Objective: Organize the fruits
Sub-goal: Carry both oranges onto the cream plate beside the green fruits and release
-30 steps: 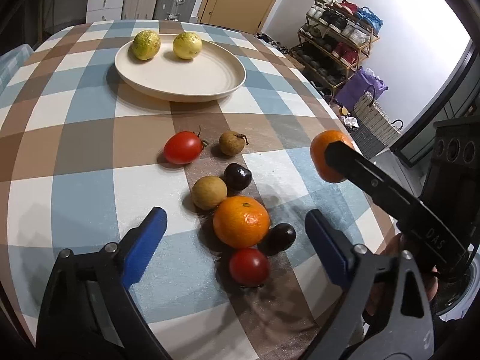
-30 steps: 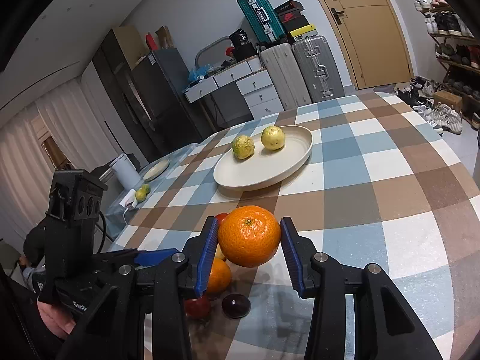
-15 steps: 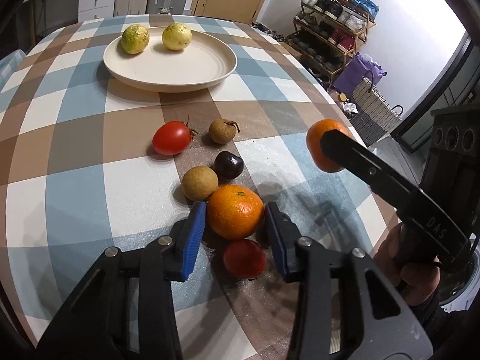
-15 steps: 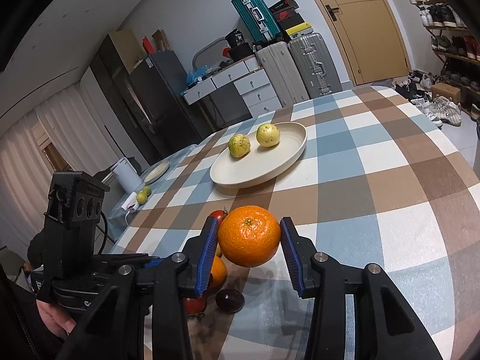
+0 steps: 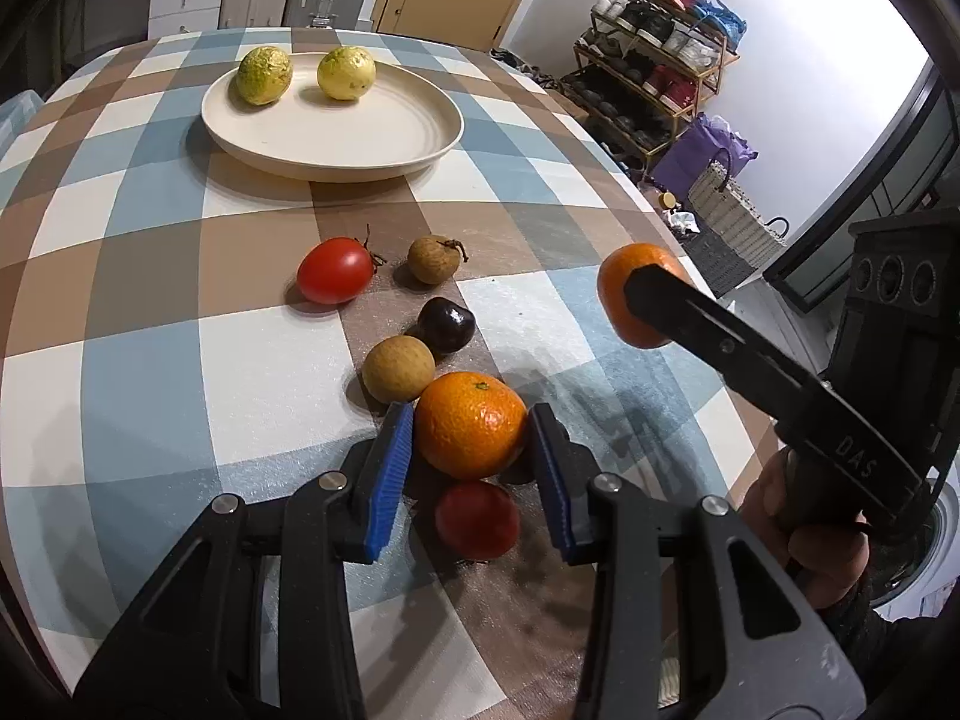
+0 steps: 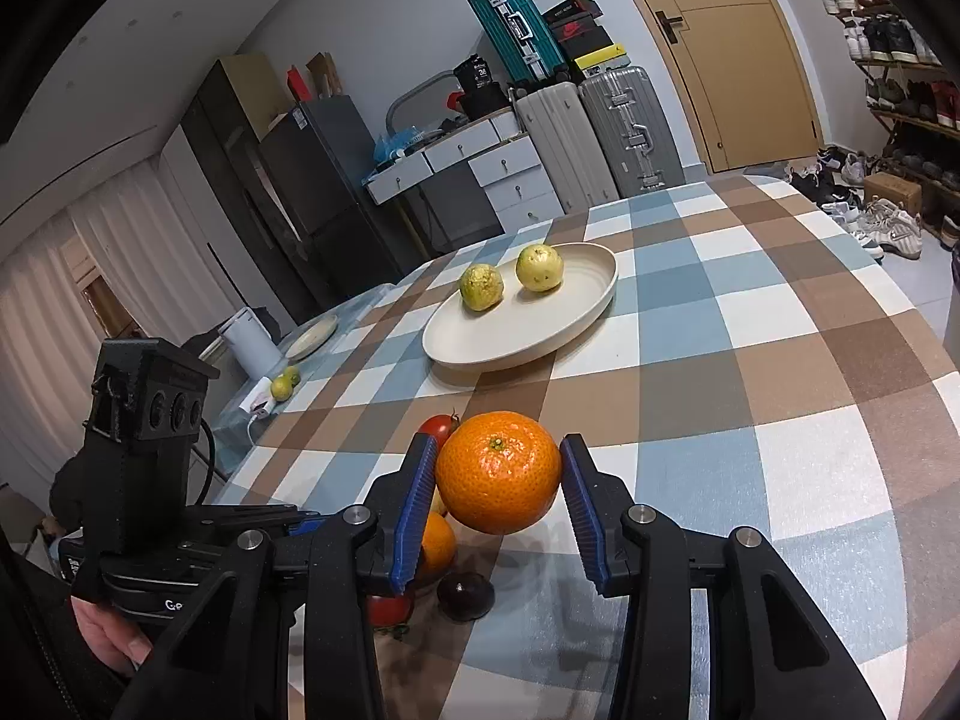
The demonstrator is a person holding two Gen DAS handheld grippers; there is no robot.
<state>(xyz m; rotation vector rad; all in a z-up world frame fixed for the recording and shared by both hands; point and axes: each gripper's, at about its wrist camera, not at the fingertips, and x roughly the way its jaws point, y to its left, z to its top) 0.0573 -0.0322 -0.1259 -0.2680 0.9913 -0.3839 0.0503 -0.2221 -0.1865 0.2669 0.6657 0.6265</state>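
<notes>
An orange (image 5: 471, 423) rests on the checked tablecloth with my left gripper (image 5: 472, 414) shut on it, blue pads pressed to both sides. My right gripper (image 6: 498, 447) is shut on a second orange (image 6: 498, 480) and holds it above the table; in the left wrist view that orange (image 5: 624, 294) hangs at the right. Around the first orange lie two brown longans (image 5: 398, 369) (image 5: 433, 259), a dark cherry (image 5: 446, 324) and two red tomatoes (image 5: 335, 279) (image 5: 477, 519). The cream plate (image 5: 360, 144) at the back carries two yellow-green fruits (image 5: 264, 75) (image 5: 346, 73).
The table's rounded edge (image 5: 690, 252) runs close on the right, with a shoe rack (image 5: 654, 60) and a woven basket (image 5: 726, 210) on the floor beyond. On a lower surface left of the table stand a white kettle (image 6: 249, 342) and a small plate (image 6: 312, 336).
My left gripper's jaws went from wide open to closed on the orange on the table. The right gripper with its orange stayed where it was.
</notes>
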